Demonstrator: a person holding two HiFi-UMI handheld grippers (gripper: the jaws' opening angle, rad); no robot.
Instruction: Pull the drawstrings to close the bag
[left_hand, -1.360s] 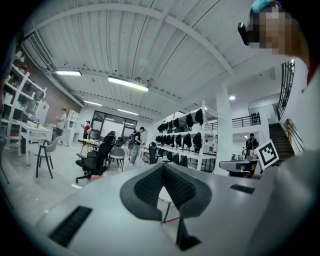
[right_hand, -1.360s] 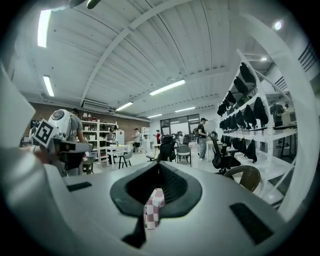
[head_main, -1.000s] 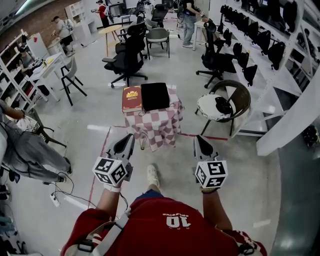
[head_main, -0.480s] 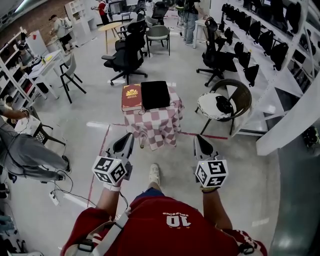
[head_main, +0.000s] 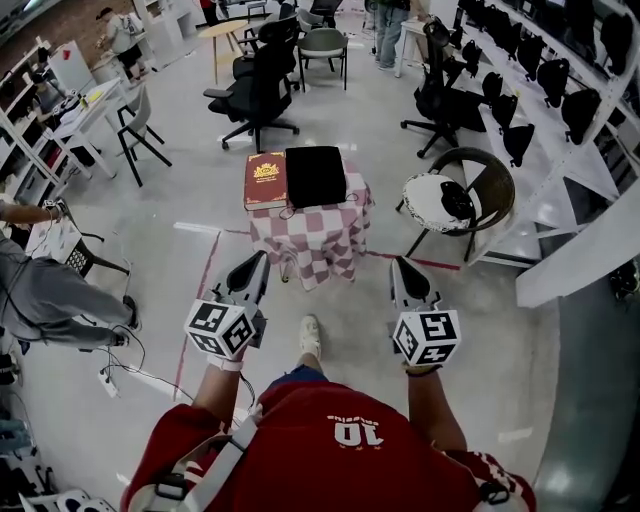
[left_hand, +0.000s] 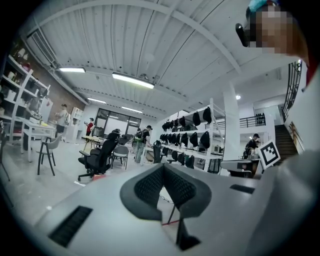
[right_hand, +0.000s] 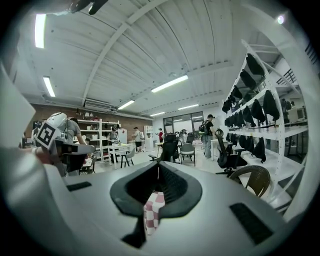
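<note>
Left gripper (head_main: 261, 258), right gripper (head_main: 398, 263) nearer table (head_main: 312, 242).

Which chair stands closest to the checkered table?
The brown wicker chair with the white cushion, just right of the checkered table; the black office chairs and grey chair stand farther back.

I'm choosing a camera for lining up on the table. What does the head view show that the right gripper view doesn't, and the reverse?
Only the head view: the black bag and the red book lying side by side on the table top, and the person's white shoe on the floor.

Only the right gripper view: the right gripper seen along its own jaws, which are together with nothing between them, and the ceiling lights.

Both: the checkered tablecloth, the wicker chair and the black office chairs.
</note>
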